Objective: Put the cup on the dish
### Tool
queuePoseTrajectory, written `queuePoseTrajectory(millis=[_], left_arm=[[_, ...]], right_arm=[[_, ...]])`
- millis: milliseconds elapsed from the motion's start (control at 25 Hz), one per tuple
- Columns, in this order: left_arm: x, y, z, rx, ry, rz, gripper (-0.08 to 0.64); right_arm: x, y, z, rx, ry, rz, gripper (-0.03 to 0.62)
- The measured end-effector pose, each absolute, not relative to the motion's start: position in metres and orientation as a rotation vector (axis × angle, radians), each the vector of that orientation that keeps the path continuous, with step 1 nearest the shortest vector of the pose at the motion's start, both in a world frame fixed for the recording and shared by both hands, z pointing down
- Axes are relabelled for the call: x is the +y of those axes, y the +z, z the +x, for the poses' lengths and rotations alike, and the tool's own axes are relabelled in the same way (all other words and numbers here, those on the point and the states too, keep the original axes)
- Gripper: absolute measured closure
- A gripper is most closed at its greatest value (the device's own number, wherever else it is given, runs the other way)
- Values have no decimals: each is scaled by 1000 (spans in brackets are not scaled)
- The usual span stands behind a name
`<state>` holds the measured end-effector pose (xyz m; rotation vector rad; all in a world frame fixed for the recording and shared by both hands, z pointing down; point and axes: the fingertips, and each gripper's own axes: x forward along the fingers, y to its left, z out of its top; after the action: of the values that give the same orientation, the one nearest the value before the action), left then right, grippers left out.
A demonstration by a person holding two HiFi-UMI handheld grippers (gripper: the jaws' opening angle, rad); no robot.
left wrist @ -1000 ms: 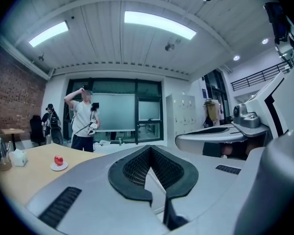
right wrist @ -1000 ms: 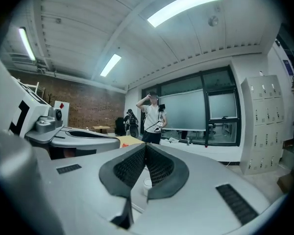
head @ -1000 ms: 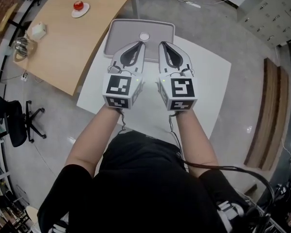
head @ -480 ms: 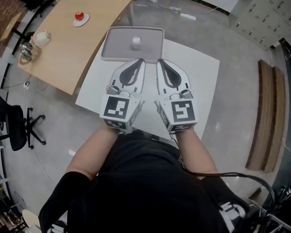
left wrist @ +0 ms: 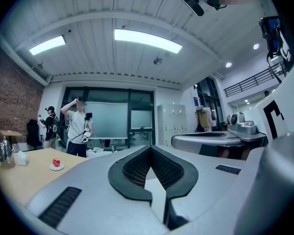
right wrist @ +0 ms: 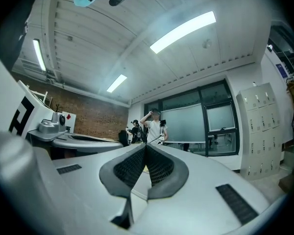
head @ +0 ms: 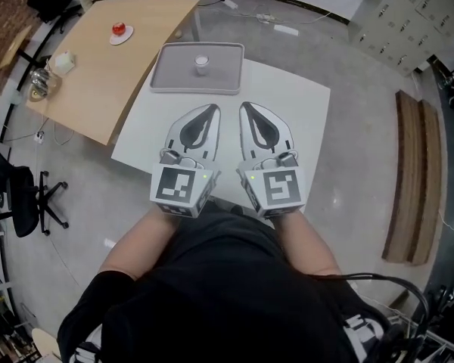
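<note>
A small white cup point(head: 202, 62) stands upright in a grey rectangular tray point(head: 174, 82) at the far edge of the white table point(head: 306, 119). Both grippers hover side by side over the table's near half, pointing level toward the tray and well short of it. My left gripper point(head: 214, 108) is shut with nothing between its tips, which meet in the left gripper view point(left wrist: 150, 148). My right gripper point(head: 244, 106) is shut and empty as well, its tips touching point(right wrist: 146, 145). A white saucer point(head: 121, 33) carrying a red object sits on the wooden table point(head: 98, 82) at left.
The wooden table also holds a white box point(head: 63, 62) and a glass kettle point(head: 36, 78). An office chair point(head: 26, 203) stands on the floor at left. A wooden bench point(head: 412, 180) lies at right. People stand by the far windows point(left wrist: 78, 126).
Both grippers have drawn back from the tray toward my body and risen a little. The cup, earlier just ahead of their tips, now stands well apart from them.
</note>
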<state>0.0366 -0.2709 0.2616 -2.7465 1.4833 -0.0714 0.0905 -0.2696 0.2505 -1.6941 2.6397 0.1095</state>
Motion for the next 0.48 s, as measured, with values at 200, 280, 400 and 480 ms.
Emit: queuePoseTrajectory(millis=[200,280,400,480], left_arm=[[-257,259,51,1449,-71,-2749,552],[-253,258,55,1441,-66,-2752,552],[-250,257,57,1446,-60,-2750,552],[-248,256,56,1449,-57,-2743,552]], right_arm=[[-251,245,94,2651,139,-1658,580],[-245,245,94,2666,150,-1635,580],[-243,243,99,2657,128,-1681,580],[-242,242,101,2654,134,-1684,580]])
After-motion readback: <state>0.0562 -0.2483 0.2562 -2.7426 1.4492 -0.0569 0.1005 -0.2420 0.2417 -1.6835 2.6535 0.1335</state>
